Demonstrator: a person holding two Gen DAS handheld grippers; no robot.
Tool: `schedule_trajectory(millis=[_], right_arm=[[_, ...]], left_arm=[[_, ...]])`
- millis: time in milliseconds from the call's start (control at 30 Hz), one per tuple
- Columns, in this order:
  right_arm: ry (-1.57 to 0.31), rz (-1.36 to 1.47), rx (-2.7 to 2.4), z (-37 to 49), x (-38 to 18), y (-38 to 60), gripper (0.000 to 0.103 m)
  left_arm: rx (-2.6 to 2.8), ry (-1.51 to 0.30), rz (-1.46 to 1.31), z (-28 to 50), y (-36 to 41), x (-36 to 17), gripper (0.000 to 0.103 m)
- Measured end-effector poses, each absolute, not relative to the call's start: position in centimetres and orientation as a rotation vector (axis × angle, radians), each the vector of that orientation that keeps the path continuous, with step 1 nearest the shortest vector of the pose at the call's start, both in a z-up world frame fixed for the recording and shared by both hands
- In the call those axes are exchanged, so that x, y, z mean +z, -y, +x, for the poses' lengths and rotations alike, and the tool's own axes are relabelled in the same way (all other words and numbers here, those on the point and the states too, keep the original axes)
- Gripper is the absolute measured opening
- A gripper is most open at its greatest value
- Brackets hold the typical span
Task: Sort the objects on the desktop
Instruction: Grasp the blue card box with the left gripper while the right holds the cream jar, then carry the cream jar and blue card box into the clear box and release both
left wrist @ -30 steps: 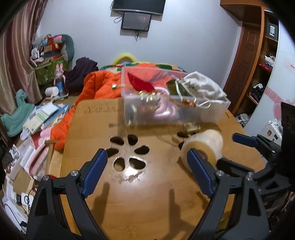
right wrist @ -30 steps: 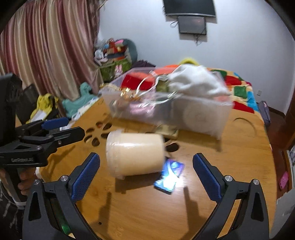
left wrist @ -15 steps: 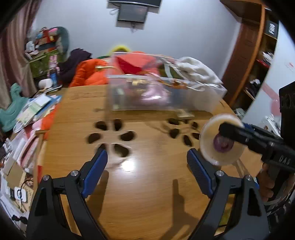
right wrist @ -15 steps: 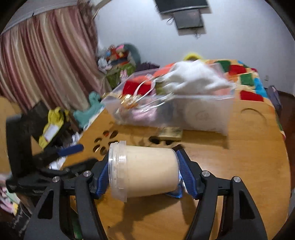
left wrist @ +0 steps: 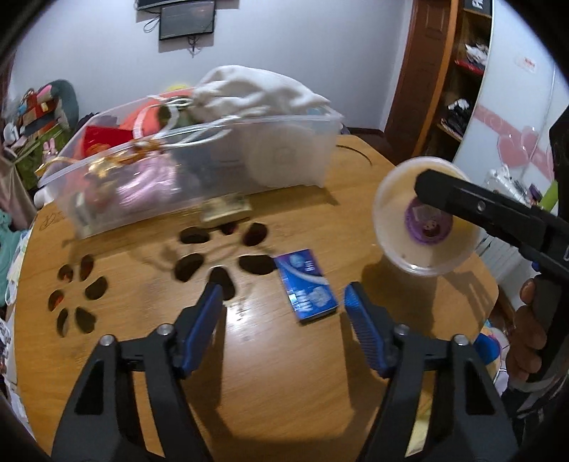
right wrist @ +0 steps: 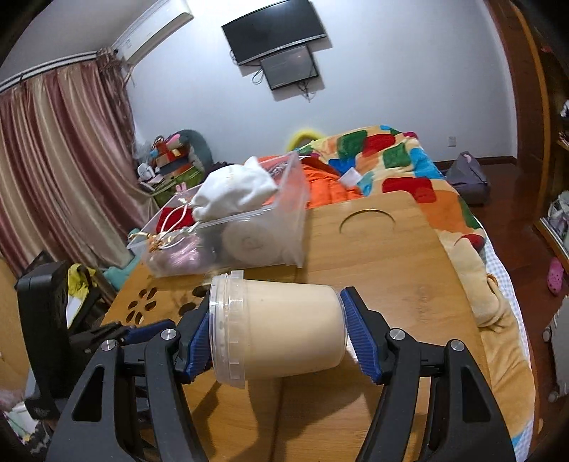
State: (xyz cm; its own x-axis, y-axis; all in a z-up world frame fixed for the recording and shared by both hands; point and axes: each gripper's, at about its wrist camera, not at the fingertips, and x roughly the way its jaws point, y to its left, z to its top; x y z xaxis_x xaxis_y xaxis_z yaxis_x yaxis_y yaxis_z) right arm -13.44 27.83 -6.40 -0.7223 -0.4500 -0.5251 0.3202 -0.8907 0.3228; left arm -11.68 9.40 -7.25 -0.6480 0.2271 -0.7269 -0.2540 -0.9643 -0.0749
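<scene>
the right gripper [right wrist: 275,336] is clamped on a clear tub [right wrist: 277,328] of beige contents, laid sideways betw. the blue pads, lid end to the left pad, base to the right. the tub is held clear above the wooden table [right wrist: 402,277]; in the left wrist view it is seen end-on [left wrist: 425,220], w/ a purple disc at its centre and one black finger across it. a hand [left wrist: 530,341] is seen wrapped round the right gripper's handle at the frame edge.

the left gripper [left wrist: 282,309] is empty, its jaws apart and having just been closing; nothing is pressed by the pads. a blue packet [left wrist: 306,286] lies flat on the table just ahead of it, nearer the right pad, not touched. flower-shaped cutouts [left wrist: 220,256] are cut in the tabletop beyond the packet, w/ a second set [left wrist: 76,295] further left.

further back a clear plastic bin [left wrist: 295,156] sits on the table, filled w/ mixed items: a white cloth bag [left wrist: 256,90] on top, pink and red things below. a small blurred object [left wrist: 225,209] lies against the bin's near wall; what it is can't be told. behind the table a bed w/ a patchwork blanket [right wrist: 387,156] is seen, and a screen [right wrist: 274,30] is mounted on the wall.
</scene>
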Motion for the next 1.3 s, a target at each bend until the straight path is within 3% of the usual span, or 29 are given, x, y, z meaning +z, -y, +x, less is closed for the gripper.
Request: schedule_trajectory(millis=[167,233,600,1300], right_arm=[[0.289,0.851,-2.575,-13.7,-6.6,-28.4,0.063],[0.296,0.844,-2.57,-13.7,-6.6,-28.7,0.063],[0.303,0.841,-2.547,-14.4,-5.9,-28.2,0.063],[0.125,0.669,-2.53,-20.0,2.2,-19.8,0.063]], left_arm=[[2.657,-0.134,-1.169,-12.3,-11.2,-7.8,0.034],[2.676,-0.12,-1.163,-12.4,-11.2,-7.8,0.027],[2.742,0.031,-1.122,-12.2,-7.2,-6.6,0.026],[2.935,0.112,-0.806,-14.2,2.0,3.9,0.026]])
